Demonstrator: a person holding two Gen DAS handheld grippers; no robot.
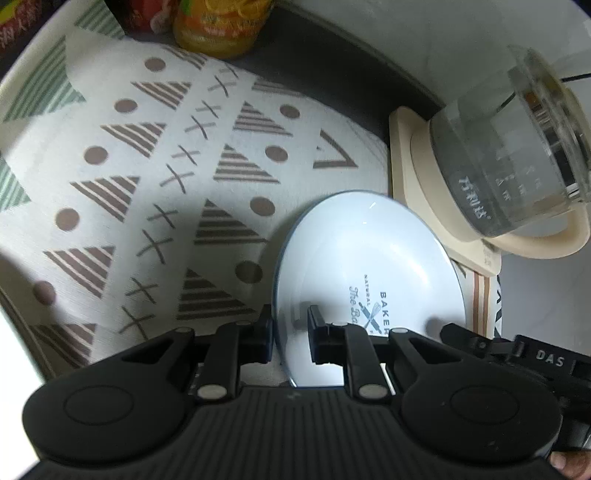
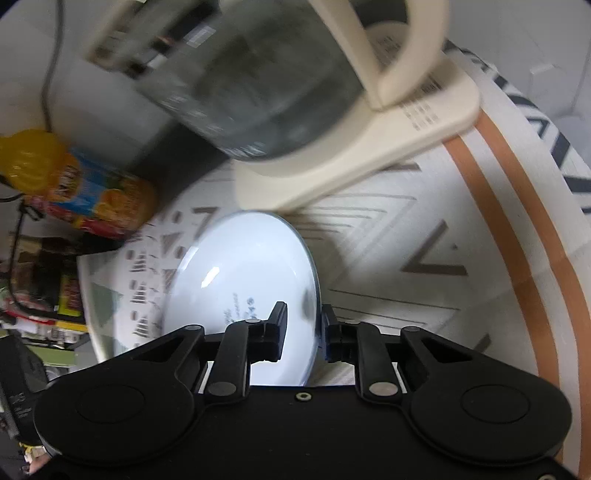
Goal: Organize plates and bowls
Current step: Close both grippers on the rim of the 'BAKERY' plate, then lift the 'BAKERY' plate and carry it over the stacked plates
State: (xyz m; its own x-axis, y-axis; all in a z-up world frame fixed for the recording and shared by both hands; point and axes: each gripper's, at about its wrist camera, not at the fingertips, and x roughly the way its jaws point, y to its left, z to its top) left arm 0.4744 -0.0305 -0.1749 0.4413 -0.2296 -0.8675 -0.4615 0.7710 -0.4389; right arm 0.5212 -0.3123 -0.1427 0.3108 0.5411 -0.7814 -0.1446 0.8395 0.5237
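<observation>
The left tool [image 1: 290, 334] and right tool [image 2: 303, 332] each pinch an opposite rim of the white plate [image 1: 364, 266], tilted just above the patterned surface [image 1: 155, 177] beside the kettle [image 1: 517, 158]. It looks stiff, glazed, slippery and breakable; rim grips suit it.

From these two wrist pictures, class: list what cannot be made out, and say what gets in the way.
- Left wrist view: the plate has print partly hidden behind the left tongs; its near rim is hidden too.
- Right wrist view: the kettle is blurred, so its markings are unreadable.
- Right wrist view: the plate's print is too small and is partly covered by the right tongs.
- Left wrist view: the orange bottle is cut off by the top edge.
</observation>
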